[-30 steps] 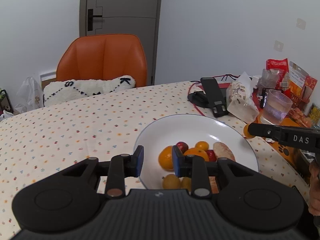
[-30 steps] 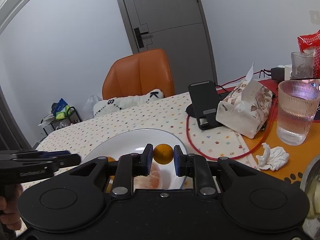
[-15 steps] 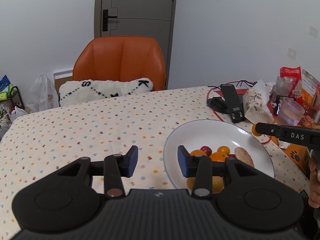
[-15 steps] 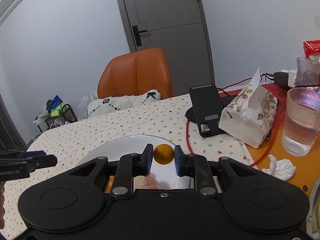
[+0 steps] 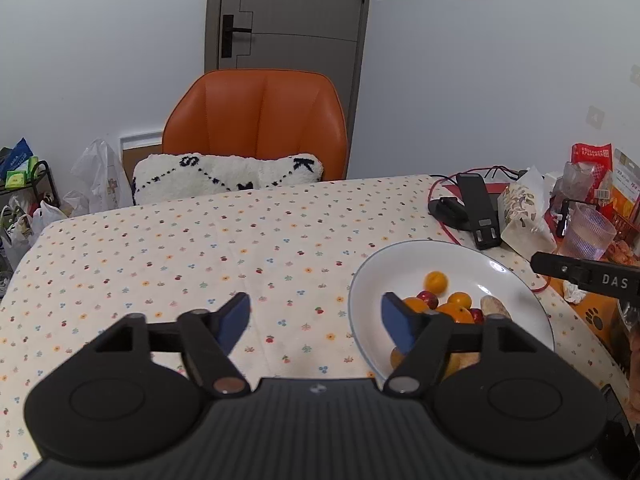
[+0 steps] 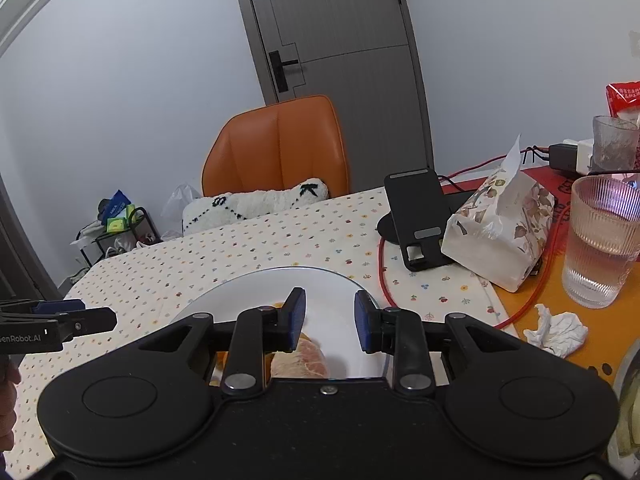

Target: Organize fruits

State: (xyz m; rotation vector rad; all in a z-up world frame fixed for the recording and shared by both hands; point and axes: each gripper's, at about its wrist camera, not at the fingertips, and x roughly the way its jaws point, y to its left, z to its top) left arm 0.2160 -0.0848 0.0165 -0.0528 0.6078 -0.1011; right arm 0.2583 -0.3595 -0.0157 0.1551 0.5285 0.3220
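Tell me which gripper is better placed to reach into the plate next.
Right, probably. The right gripper hangs open directly over the white plate, while the left gripper, also open, sits over the tablecloth beside it.

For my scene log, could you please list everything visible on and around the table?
Plate: one, white, on table, holding fruit.
Small orange: one, apart on plate.
Fruit pile: orange and red, near edge of plate.
Tablecloth: one, dotted cream.
Chair: one, orange, behind table.
Cushion: one, white, on chair.
Phone stand: one, black.
Tissue pack: one, floral.
Glass: one, ribbed, clear.
Left gripper: open.
Right gripper: open.
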